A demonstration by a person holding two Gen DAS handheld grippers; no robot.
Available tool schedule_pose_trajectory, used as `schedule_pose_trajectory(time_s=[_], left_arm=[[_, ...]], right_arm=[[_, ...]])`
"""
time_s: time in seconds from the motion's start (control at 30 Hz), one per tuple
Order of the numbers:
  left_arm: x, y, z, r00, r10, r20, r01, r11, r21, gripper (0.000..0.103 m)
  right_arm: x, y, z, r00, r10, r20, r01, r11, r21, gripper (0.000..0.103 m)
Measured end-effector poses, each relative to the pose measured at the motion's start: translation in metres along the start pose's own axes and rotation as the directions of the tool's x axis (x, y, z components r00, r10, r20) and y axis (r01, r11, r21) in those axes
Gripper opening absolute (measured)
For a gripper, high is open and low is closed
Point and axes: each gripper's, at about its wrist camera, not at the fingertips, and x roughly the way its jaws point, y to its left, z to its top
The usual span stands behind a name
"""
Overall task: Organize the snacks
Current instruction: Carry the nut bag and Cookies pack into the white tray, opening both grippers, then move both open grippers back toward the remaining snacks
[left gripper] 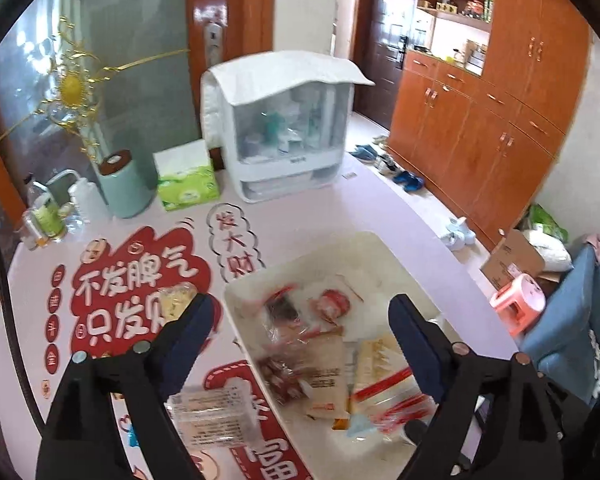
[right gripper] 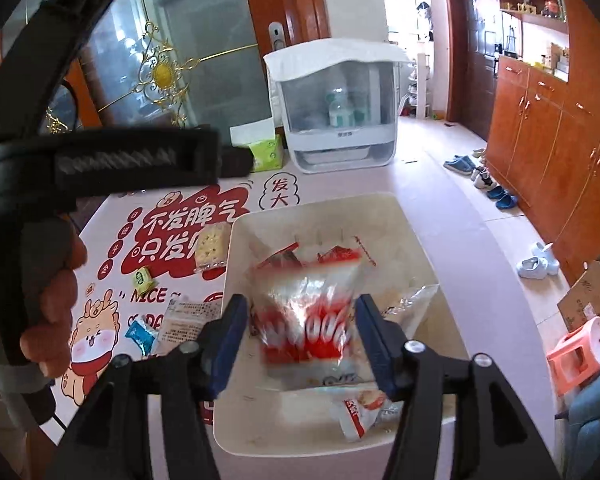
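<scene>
You can read red and white Chinese lettering on the table mat (right gripper: 172, 236): "不发脾气" over a second line beginning "只发", its end covered by a cracker pack (right gripper: 211, 246). A cloud outline (left gripper: 236, 242) on the mat holds "发大财". Lower on the mat, beside a cartoon figure (right gripper: 90, 344), stands "NICE". Print on the snack wrappers is too blurred to read.

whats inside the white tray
The white tray holds a loose pile of snack packets, among them a red-and-white striped packet. Whatever lies under the pile is covered.
</scene>
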Motion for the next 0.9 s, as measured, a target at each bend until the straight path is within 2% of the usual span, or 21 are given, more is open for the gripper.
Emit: schedule_pose_trajectory(time_s=[0.07, 0.23, 0.4, 0.67, 0.9], left_arm=[[-0.002, 0.01, 0.0, 1.0, 0.029, 0.005, -0.028, 0.999, -0.018, 0.089], [-0.018, 0.05, -0.004, 0.997, 0.078, 0.012, -0.076, 0.99, -0.118, 0.089], [-0.04, 0.085, -0.011, 0.989, 0.145, 0.018, -0.14, 0.975, -0.175, 0.089], [-0.086, 0.12, -0.017, 0.969, 0.241, 0.046, -0.228, 0.954, -0.193, 0.09], [-0.128, 0.147, -0.018, 0.947, 0.307, 0.094, -0.284, 0.936, -0.207, 0.095]], right_arm=[[0.0, -0.001, -0.001, 1.0, 0.013, 0.003, -0.013, 1.0, 0.001, 0.065], [-0.001, -0.001, 0.003, 0.999, 0.042, 0.014, -0.042, 0.999, 0.002, 0.065], [-0.007, 0.003, 0.007, 0.997, 0.062, 0.039, -0.062, 0.998, -0.004, 0.065], [-0.022, 0.02, 0.015, 0.993, 0.094, 0.075, -0.093, 0.996, -0.018, 0.065], [-0.036, 0.047, 0.024, 0.985, 0.128, 0.114, -0.122, 0.991, -0.054, 0.065]])
